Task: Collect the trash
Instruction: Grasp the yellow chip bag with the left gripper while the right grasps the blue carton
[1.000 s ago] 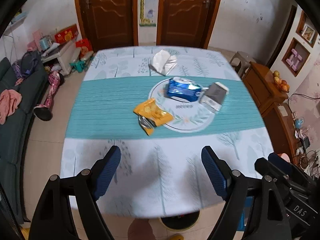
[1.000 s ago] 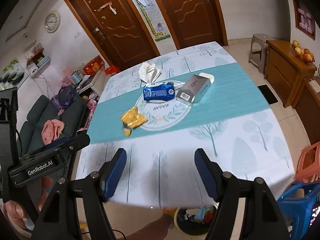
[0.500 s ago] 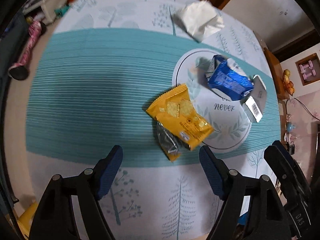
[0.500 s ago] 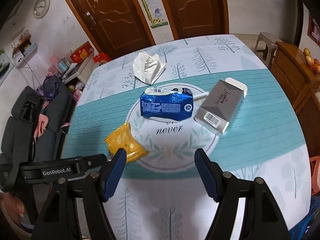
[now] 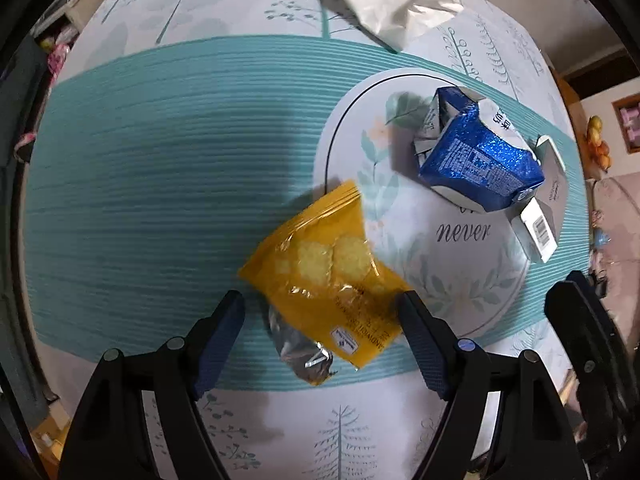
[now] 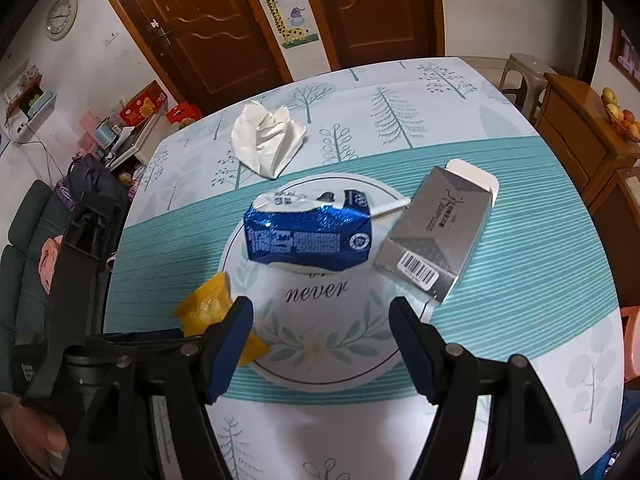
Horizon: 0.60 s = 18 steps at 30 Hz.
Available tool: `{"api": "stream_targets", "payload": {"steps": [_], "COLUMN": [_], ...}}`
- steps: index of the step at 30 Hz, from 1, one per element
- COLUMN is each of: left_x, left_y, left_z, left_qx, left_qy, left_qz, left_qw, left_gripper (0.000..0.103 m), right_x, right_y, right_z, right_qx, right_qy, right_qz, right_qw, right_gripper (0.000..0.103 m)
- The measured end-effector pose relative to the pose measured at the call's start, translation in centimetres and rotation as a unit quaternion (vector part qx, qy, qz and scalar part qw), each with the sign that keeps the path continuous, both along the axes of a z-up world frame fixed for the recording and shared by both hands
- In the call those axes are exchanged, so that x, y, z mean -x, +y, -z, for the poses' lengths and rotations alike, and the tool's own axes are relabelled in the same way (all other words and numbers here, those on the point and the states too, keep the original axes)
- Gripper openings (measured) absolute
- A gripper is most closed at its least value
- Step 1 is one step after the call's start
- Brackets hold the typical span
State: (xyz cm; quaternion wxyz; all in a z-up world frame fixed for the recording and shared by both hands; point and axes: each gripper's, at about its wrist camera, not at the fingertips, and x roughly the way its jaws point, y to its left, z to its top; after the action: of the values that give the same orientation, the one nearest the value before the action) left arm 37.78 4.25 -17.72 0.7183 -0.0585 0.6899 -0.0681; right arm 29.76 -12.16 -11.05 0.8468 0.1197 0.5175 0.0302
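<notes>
Left gripper (image 5: 320, 320) points steeply down at the counter (image 5: 140, 200), its jaws spread wide, and the yellow snack wrapper (image 5: 324, 280) lies right between the two blue pads, with neither pad pressing on it. The wrapper lies flat and slanted on the teal stripe of the cloth, its silver torn end (image 5: 304, 354) toward the camera and its far corner lapping onto the white printed circle (image 5: 460, 280) with the word "never". Over to the right gripper (image 6: 320, 332): jaws spread as well, nothing between them, hanging over the near half of that same circle. Just beyond its pads lies the crushed blue drink carton (image 6: 310, 236) on its side, a white straw (image 6: 390, 207) poking out toward the right. Touching or very nearly touching the carton's right end sits a silver cardboard box (image 6: 436, 236), flap open at the far end, barcode facing the camera, lying half on the circle and half on the teal stripe. Farther back, on the tree-patterned part of the cloth, a crumpled white tissue (image 6: 266, 140) sits well apart from the rest. In the right wrist view the yellow wrapper shows partly behind the left pad, and the left gripper's black body sits just beside it at the counter's left edge.
</notes>
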Motion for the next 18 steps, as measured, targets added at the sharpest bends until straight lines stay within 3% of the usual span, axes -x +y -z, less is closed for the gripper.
{"api": "stream_targets", "payload": {"steps": [2,5,7,8,9,11,15,18], "left_x": [-0.1,0.0,0.1,0.2,0.2,0.2,-0.4,-1.2], "left_y": [-0.6,-1.6,-2.2,-2.2,-2.0,-1.3,0.6,1.6], "left_z": [0.0,-0.5,-0.6,-0.6,-0.6,-0.4,-0.6,-1.2], "left_qx": [-0.010,-0.021,-0.019,-0.013,-0.011,0.010,0.015,0.014], "left_qy": [-0.009,-0.033,-0.041,-0.043,-0.044,-0.041,-0.055,-0.072], "left_qz": [0.005,0.029,0.051,0.054,0.054,0.048,0.037,0.033], "left_qw": [0.9999,0.9988,0.9977,0.9975,0.9975,0.9980,0.9977,0.9968], "left_gripper": [0.074,0.048,0.038,0.026,0.000,0.002,0.001,0.000], "right_x": [-0.2,-0.6,-1.0,-1.3,-1.5,-2.2,-3.9,-5.4], "right_y": [-0.2,-0.2,-0.2,-0.1,-0.1,0.1,1.1,2.9], "right_z": [-0.1,-0.3,-0.3,-0.4,-0.4,-0.4,-0.2,0.5], "right_qx": [0.004,0.018,0.026,0.028,0.031,0.039,0.069,0.116], "right_qy": [-0.002,-0.008,-0.011,-0.012,-0.013,-0.015,-0.019,-0.022], "right_qz": [-0.001,-0.011,-0.019,-0.022,-0.026,-0.036,-0.078,-0.149], "right_qw": [1.000,1.000,0.999,0.999,0.999,0.998,0.994,0.982], "right_gripper": [0.071,0.071,0.071,0.071,0.071,0.071,0.071,0.071]}}
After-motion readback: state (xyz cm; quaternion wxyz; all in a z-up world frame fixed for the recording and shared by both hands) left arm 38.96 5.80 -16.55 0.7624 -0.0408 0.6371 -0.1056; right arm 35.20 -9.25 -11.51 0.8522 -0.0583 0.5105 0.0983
